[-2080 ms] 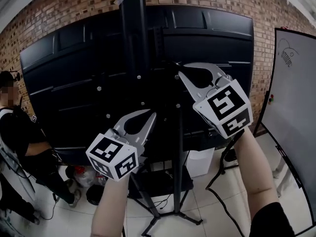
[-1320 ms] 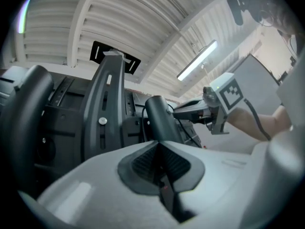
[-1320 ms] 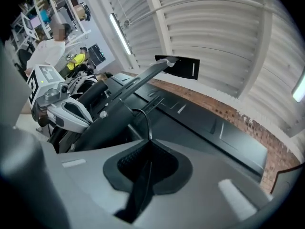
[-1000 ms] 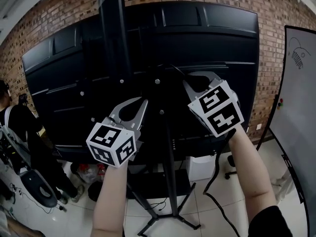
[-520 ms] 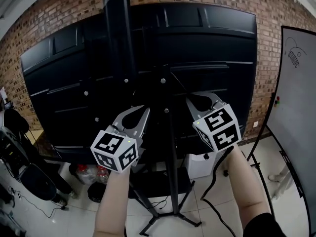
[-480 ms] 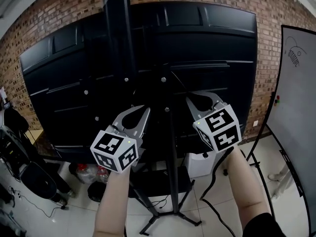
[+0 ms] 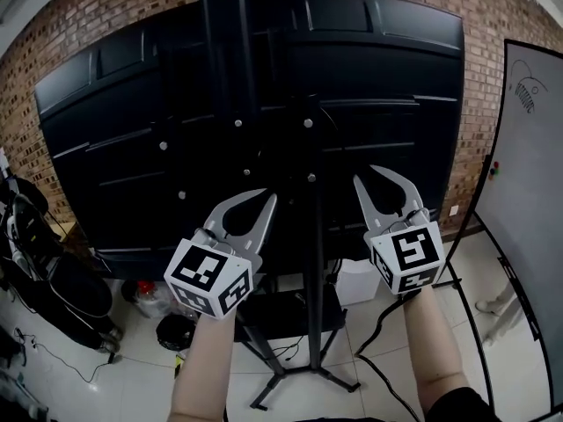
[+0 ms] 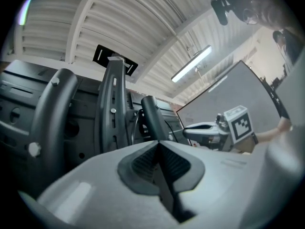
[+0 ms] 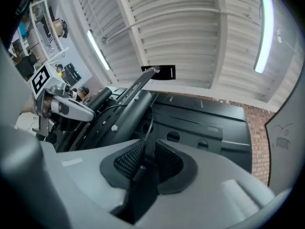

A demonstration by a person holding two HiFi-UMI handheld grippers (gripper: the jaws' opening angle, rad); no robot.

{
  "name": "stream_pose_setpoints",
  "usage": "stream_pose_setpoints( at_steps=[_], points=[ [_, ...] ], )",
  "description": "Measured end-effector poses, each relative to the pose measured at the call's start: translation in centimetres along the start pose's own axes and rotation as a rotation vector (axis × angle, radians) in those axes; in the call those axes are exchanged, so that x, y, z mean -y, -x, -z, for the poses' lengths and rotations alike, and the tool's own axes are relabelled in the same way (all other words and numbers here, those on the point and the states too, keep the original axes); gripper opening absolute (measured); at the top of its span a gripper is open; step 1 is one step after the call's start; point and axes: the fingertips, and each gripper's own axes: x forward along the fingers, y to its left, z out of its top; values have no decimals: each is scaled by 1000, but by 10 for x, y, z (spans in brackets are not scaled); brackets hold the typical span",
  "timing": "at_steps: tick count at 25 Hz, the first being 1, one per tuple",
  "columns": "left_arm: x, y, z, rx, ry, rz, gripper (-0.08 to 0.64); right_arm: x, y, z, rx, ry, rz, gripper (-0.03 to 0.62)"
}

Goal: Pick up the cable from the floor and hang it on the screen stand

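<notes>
The large black screen [image 7: 396, 77] shows its back, mounted on a black screen stand [image 7: 317, 280] with splayed feet. My right gripper [image 7: 387, 187] is held up just right of the stand's pole; its jaws have just been opening. In the right gripper view a thin black cable [image 9: 149, 120] runs up from the gap between the parted pads [image 9: 125, 160] toward the stand's bracket. A black cable [image 7: 380, 322] hangs below my right hand to the floor. My left gripper [image 7: 262, 202] is left of the pole, shut and holding nothing.
A whiteboard [image 7: 532, 192] on legs stands at the right. Dark bags [image 7: 53, 280] lie at the left by loose floor cables. A white box [image 7: 356, 280] sits behind the stand's base, and a shelf [image 7: 281, 310] crosses the stand low down. A brick wall [image 7: 132, 7] is behind.
Both grippers have sunk lower in front of the screen. The right gripper has rolled and its jaws have spread apart. The person at the left has gone from view.
</notes>
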Motion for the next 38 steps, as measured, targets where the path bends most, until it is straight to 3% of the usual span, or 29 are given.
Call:
stream_pose_setpoints(
  at_steps=[1,4,9,16,20,25,31,38],
  points=[
    [0,2,4,-7,-8,-6,3,2,8,0,17,-27,18,87],
    [4,9,13,-9,5,-10,3,1,32,5,43,-96,60,89],
    [10,22,24,1,13,-27,3,-15,58,16,75,-91,117,31],
    [40,38,53,-14,46,-3,3,-60,81,39,48,-107,38,23],
    [58,58,72,-34,108,35,3,-91,91,56,17,-163,-4,15],
    [78,78,111,-96,146,37,3,-123,109,85,-55,-217,-40,15],
    [93,87,174,-197,253,48,3,-155,118,116,-123,-260,-79,9],
    [102,99,193,-228,293,36,3,-172,128,137,-192,-275,-112,8]
  ],
)
